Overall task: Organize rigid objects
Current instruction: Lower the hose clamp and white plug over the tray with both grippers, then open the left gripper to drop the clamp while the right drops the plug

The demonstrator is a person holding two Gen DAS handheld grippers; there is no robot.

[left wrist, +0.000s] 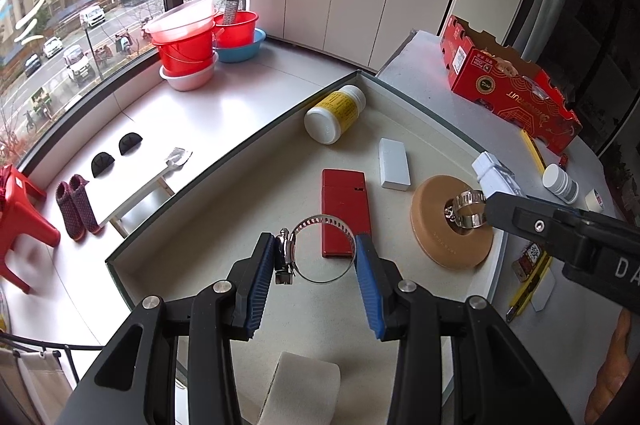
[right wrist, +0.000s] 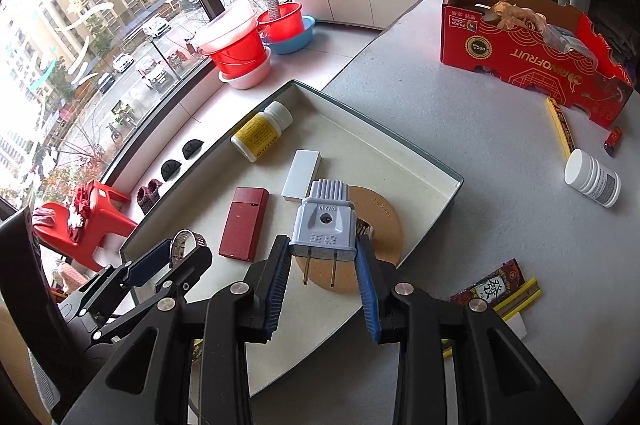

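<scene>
Carrying two items over the shallow tray (right wrist: 450, 177) at once, I log them as follows.

Item 1, grey two-pin plug (right wrist: 323, 227): held in the right tongs (right wrist: 323, 257), pads pressed on its two flanks, pins pointing back toward me and hanging free. It sits above the tan disc (right wrist: 384, 221), which lies in the tray's near right part. In the left view a small hose clamp (left wrist: 468, 209) rests in the disc's central hole, just beside the right tongs' tip.

Item 2, large hose clamp (left wrist: 324, 249): held in the left tongs (left wrist: 318, 265), jaws partly spread, one pad against the screw housing, the other against the far side of the band. The ring hangs above bare tray floor, near the lower end of the red flat case (left wrist: 344, 213).

Already in the tray: yellow-label bottle (left wrist: 336, 113) on its side at the far corner, white block (left wrist: 394, 163) between bottle and disc.

Handling notes, my judgement: I would set the plug on open floor rather than on the disc, where it could rock or knock the small clamp. I would lower it until the body rests flat before easing the pads apart. The ring is thin and springy; I would keep pressure even so it does not pop sideways, and lay it clear of the red case.

Outside the tray on the table (right wrist: 460, 113): a white jar (right wrist: 592, 177) and a red carton (right wrist: 532, 57), untouched.
</scene>
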